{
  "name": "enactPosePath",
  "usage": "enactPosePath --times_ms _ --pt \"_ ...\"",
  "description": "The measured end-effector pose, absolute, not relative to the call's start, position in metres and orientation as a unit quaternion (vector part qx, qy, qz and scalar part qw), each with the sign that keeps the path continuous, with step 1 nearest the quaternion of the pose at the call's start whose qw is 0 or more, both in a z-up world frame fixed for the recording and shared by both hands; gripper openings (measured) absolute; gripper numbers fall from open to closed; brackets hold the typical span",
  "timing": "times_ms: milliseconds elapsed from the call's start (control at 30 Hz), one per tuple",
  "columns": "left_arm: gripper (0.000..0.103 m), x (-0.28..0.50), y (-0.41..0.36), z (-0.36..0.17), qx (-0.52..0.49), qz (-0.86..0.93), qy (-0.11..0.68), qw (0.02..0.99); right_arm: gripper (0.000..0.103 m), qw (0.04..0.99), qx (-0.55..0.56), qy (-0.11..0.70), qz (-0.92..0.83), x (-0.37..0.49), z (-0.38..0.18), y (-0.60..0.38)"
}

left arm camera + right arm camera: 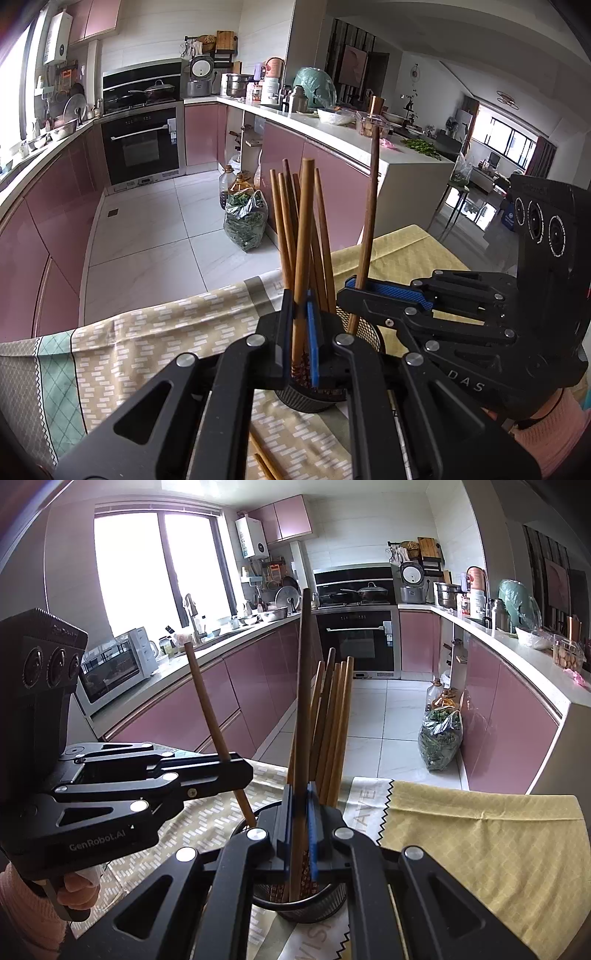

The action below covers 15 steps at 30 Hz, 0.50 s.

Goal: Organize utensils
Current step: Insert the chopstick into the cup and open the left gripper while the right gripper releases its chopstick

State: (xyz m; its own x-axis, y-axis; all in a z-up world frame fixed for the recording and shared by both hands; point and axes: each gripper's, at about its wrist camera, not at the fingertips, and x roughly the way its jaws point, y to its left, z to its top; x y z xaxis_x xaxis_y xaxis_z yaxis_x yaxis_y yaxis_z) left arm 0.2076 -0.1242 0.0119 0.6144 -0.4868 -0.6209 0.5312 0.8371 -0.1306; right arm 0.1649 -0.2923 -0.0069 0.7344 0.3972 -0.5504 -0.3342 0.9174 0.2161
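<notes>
Each gripper is clamped on one chopstick, held steeply upright so its lower end drops into the black mesh holder (306, 901) on the cloth-covered counter (480, 834). The left gripper (300, 332) and right gripper (300, 827) converge on that holder, where several chopsticks (286, 218) already stand; a few more (264, 458) lie on the cloth, probably next.

Mesh holder (306, 400) stands on the cloth-covered table (147, 350), a bunch of chopsticks (291, 221) upright inside it. Left gripper (301, 332) and right gripper (300, 827) each pinch one chopstick over the holder, coming in from opposite sides. Loose chopsticks (264, 459) lie on the cloth in front of the holder; bag of greens (245, 221) on the floor behind the table, against the counter (332, 129).
</notes>
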Motion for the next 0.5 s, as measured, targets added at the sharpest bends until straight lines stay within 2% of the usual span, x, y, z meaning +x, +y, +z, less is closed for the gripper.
enactPosePath --times_ms 500 --pt "0.009 0.225 -0.125 0.009 0.011 -0.288 0.350 0.891 0.006 0.925 0.071 0.319 0.195 0.177 -0.012 -0.295"
